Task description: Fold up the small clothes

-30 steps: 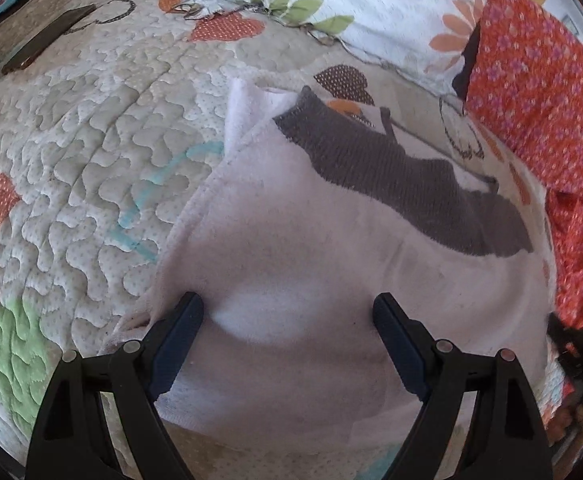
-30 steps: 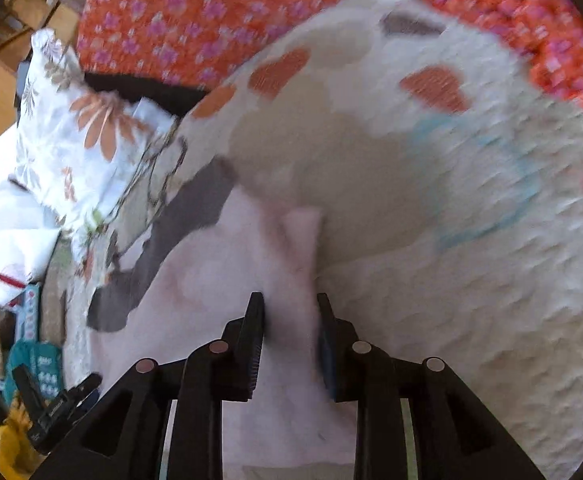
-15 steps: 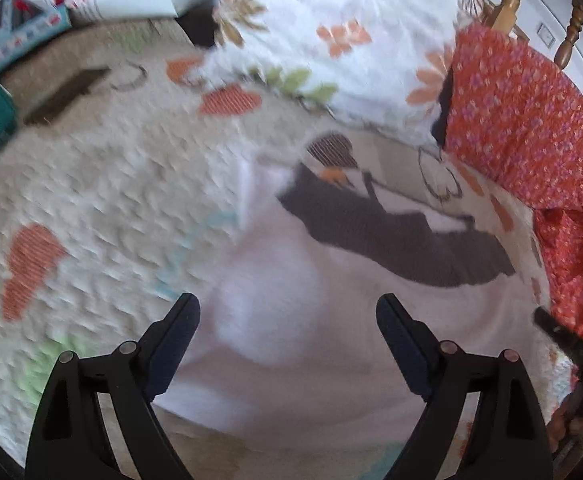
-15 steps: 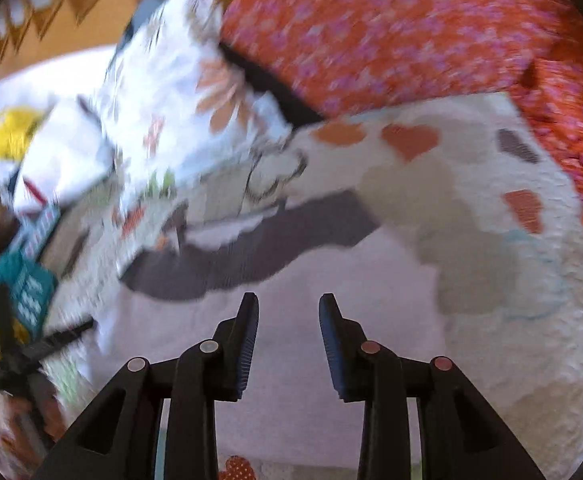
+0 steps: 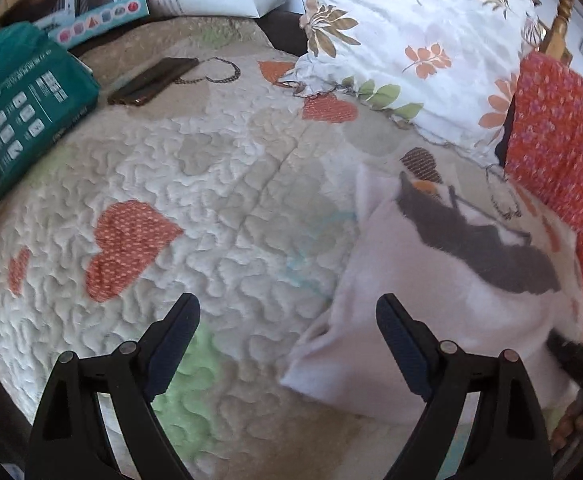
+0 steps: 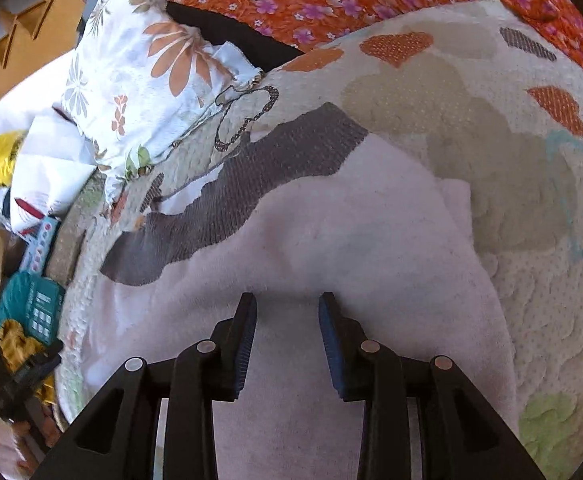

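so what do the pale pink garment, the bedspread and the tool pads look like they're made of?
Pale pink garment: soft fleece or terry, going by the fuzzy matte nap; its grey trim looks ribbed knit. Bedspread: quilted cotton-like fabric, with puckered stitch lines and appliqué hearts. Tool pads: dark blue, ridged, probably rubber or soft plastic.

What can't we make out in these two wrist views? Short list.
- Garment near edge: right wrist view, covered by the right gripper and cut off by the frame bottom.
- Garment's right side: left wrist view, blurred and cut off at the frame edge.
- Green box text: left wrist view, too small to read.
- Dark object on the quilt: left wrist view, too small to identify.
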The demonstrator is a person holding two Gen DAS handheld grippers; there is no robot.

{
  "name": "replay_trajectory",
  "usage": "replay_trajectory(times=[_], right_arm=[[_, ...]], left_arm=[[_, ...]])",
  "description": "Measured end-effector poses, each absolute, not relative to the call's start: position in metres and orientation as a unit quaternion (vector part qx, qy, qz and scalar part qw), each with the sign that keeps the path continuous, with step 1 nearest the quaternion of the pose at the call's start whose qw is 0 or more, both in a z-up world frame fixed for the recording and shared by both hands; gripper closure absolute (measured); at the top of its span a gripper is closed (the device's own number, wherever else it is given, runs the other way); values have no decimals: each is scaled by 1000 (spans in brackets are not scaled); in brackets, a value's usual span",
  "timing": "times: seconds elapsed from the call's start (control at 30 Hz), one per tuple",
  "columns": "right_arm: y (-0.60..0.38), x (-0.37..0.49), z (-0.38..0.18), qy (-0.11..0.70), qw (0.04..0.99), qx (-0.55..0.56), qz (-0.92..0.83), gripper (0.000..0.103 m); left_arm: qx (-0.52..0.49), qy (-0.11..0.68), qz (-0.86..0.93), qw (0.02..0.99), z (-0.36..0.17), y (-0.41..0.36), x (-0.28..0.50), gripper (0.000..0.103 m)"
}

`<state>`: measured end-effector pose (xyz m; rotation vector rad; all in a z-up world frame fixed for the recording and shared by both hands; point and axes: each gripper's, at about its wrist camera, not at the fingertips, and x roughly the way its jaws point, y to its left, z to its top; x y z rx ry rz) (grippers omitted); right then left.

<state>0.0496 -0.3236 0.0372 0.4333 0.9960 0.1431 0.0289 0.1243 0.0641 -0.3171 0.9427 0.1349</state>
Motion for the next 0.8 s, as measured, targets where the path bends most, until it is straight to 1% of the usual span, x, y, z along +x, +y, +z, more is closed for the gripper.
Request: replay_trajectory(times=[0.07, 0.17, 0.27, 0.4, 0.63, 0.7, 0.8], right_arm=[[-309, 46, 56, 468, 865, 173, 47, 64], [-284, 35, 86, 432, 885, 156, 72, 64], [-242, 35, 97, 431, 885, 134, 115, 64], [-180, 49, 78, 463, 868, 98, 149, 66], [-78, 98, 22, 538, 820, 88, 175, 65], [-64, 107, 21, 532, 827, 86, 158, 60], [-47, 110, 20, 541, 824, 68, 154, 47]], left_arm=[[-165, 447, 59, 877, 70, 126, 30, 14], [-182, 434, 75, 879, 78, 138, 31, 14], [-198, 436, 98, 872, 77, 159, 29, 14], [-223, 441, 121, 861, 74, 190, 21, 14], [-234, 421, 149, 864, 83, 220, 8, 14], [-228, 425, 154, 863, 83, 221, 9, 14], [-218, 432, 148, 863, 83, 214, 16, 14]])
